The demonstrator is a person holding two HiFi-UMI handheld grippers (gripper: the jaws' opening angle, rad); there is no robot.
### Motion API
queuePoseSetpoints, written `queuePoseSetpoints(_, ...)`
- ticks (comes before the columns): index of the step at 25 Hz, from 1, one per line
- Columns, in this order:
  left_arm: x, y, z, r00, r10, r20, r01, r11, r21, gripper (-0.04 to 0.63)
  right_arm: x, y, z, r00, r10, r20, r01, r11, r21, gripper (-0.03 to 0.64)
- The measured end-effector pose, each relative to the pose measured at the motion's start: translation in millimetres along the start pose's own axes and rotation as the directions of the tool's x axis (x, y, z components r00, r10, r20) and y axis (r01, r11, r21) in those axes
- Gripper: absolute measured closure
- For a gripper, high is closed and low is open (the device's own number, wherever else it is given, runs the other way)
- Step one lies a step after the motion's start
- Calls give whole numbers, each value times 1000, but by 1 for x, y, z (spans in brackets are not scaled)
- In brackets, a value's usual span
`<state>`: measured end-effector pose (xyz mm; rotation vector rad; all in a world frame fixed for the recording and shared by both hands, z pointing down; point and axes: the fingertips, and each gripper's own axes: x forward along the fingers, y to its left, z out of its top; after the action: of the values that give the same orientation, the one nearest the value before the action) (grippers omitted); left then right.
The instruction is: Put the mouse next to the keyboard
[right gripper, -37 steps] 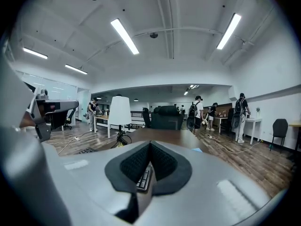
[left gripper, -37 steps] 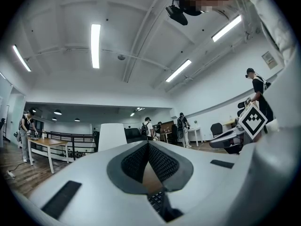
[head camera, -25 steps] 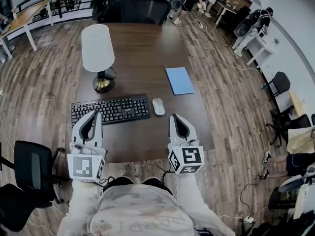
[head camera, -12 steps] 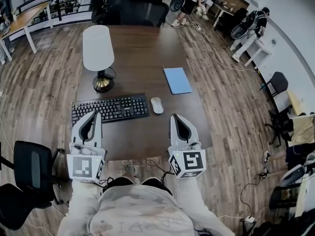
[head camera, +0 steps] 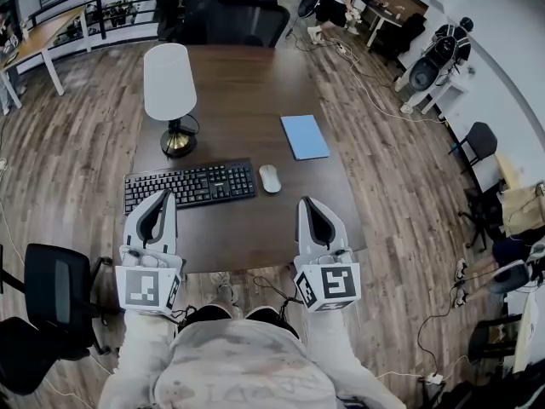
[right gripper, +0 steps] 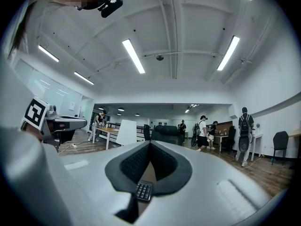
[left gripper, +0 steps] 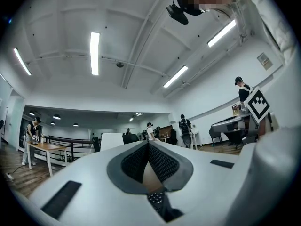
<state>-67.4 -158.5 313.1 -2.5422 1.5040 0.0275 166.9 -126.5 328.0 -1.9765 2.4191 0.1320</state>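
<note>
A white mouse (head camera: pixel 270 178) lies on the dark wooden table (head camera: pixel 247 83), just right of the black keyboard (head camera: pixel 191 186) and a small gap from its end. My left gripper (head camera: pixel 164 196) hovers over the table's near edge, in front of the keyboard's left half, shut and empty. My right gripper (head camera: pixel 305 203) is also shut and empty; it sits nearer than the mouse and slightly to its right, apart from it. In the left gripper view the left gripper (left gripper: pixel 148 144) has its jaws meeting at the tip. The right gripper (right gripper: pixel 150 144) looks the same, with keyboard keys (right gripper: pixel 143 191) showing below.
A lamp with a white shade (head camera: pixel 169 83) stands behind the keyboard's left end. A blue notebook (head camera: pixel 305 136) lies beyond the mouse. A black office chair (head camera: pixel 243 11) is at the table's far end, another (head camera: pixel 51 292) by my left. People stand at the far right.
The right gripper has lifted a little and drawn slightly back towards me. The left gripper, mouse and keyboard look unmoved on the table.
</note>
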Motion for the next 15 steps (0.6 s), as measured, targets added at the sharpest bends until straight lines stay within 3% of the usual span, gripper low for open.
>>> queuePoseSetpoints(15,-15,-10,5,1000,1,2,-1,1000,7,591,-17,4,5,1000,5,15,-5,1000,-4,606)
